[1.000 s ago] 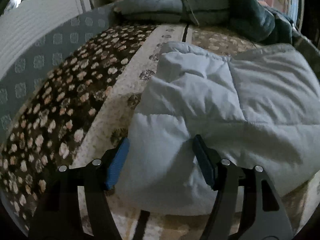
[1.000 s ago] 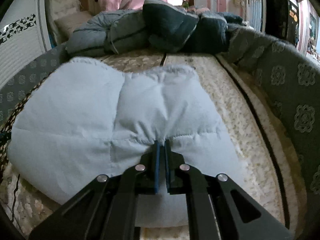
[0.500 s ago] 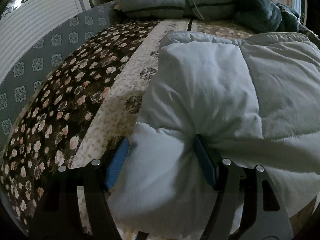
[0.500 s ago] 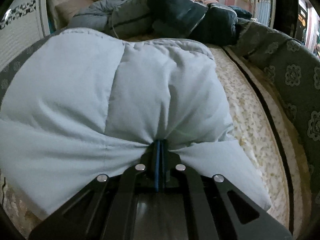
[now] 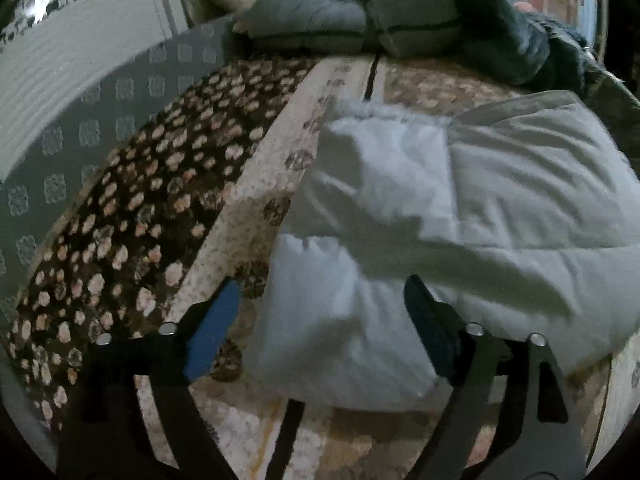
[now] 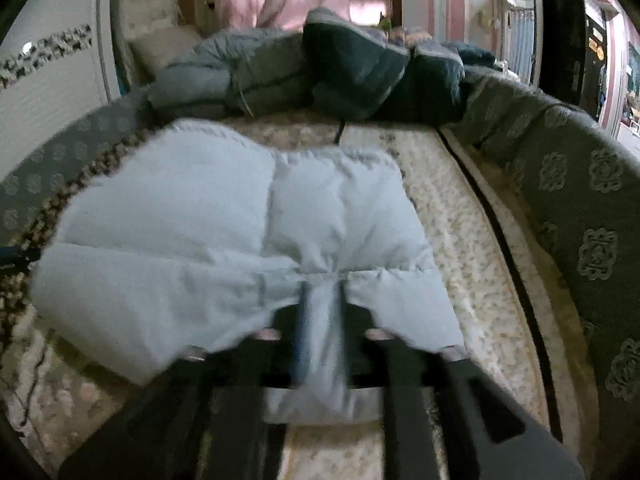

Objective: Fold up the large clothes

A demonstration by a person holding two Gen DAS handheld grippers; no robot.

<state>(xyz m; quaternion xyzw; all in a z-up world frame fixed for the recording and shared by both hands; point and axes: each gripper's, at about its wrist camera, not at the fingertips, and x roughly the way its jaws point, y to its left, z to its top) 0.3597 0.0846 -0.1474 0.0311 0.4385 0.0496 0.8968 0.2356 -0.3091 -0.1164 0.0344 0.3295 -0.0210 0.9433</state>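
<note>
Between my left tongs (image 5: 320, 312), whose jaws have just been opening and stand wide apart, lies the near left corner of the coat (image 5: 460, 220); neither pad presses it. My right tongs (image 6: 322, 320) have just been opening too, from a tight pinch; the view is blurred, but the jaws look apart with a ridge of fabric loose between them. So the coat is let go and lies folded on the bed (image 6: 460, 240), near its front edge, with a pile of dark jackets (image 6: 340, 76) at the far end. It is a pale, quilted, puffy thing: light and soft, I judge, springy enough to creep open. I would take it at the stitched seams or the hem, where the filling is thin, not across a fat panel.
</note>
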